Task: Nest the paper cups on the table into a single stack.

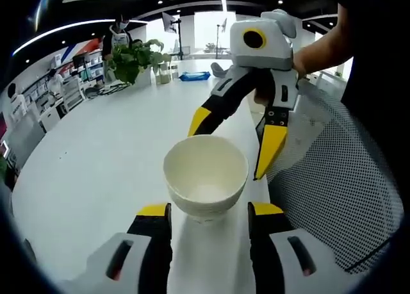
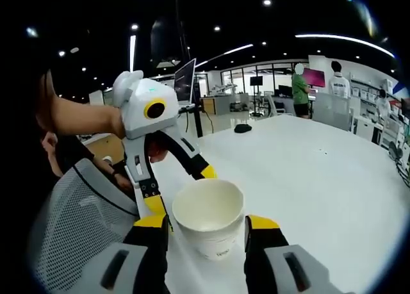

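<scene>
Left gripper view: both yellow-tipped grippers gather around one white paper cup [image 1: 205, 177] at the table's near edge.

The left gripper [image 1: 209, 212] has its jaws spread wider than the cup, flanking its base without visibly pressing it; the right gripper [image 2: 207, 225] does likewise in the right gripper view, jaws apart and holding nothing. The cup stands upright on the white table [image 1: 102, 153], and I cannot tell whether another cup sits nested inside it. With two tools crowding it beside the grey mesh chair [image 1: 346, 198], an uneven squeeze could probably crush the rim or knock the cup off the edge.
</scene>
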